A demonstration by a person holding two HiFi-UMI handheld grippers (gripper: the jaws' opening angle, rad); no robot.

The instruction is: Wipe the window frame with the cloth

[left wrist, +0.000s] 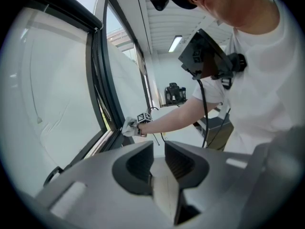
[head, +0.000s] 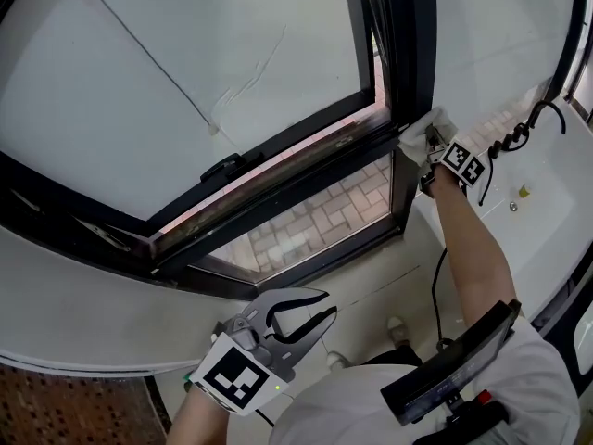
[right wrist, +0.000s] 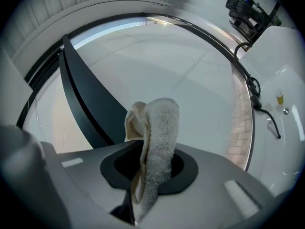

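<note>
Lowest in the head view, at bottom centre, the grey left gripper [head: 329, 305] with its black-and-white marker cube hung over a curved white ledge [head: 83, 313]. Its black-lined jaws were spread apart with nothing between them, and its own view showed the same empty gap. Just right of it sat the person's white shirt and a flat black device [head: 454, 364] at the chest.

At the upper right of that frame a bare arm extended to the right gripper [head: 430, 143], whose jaws were pinched on a pale, nubbly terry cloth [head: 419, 128]. The cloth was pressed into the corner where the dark metal window frame [head: 410, 35] turned from its upright post to the lower rail. In the right gripper view the cloth stood folded up out of the closed jaws, against the dark post and pale glass.

The large upper pane [head: 185, 54] looked whitish and opaque, marked by a thin creased line. A black handle [head: 227, 167] lay on the lower rail at centre left. Pale brick paving [head: 306, 221] showed through the lower pane. At the right edge lay a white counter [head: 547, 211] with a coiled black cable [head: 511, 139]. Reddish speckled flooring [head: 65, 406] filled the lower left corner.
</note>
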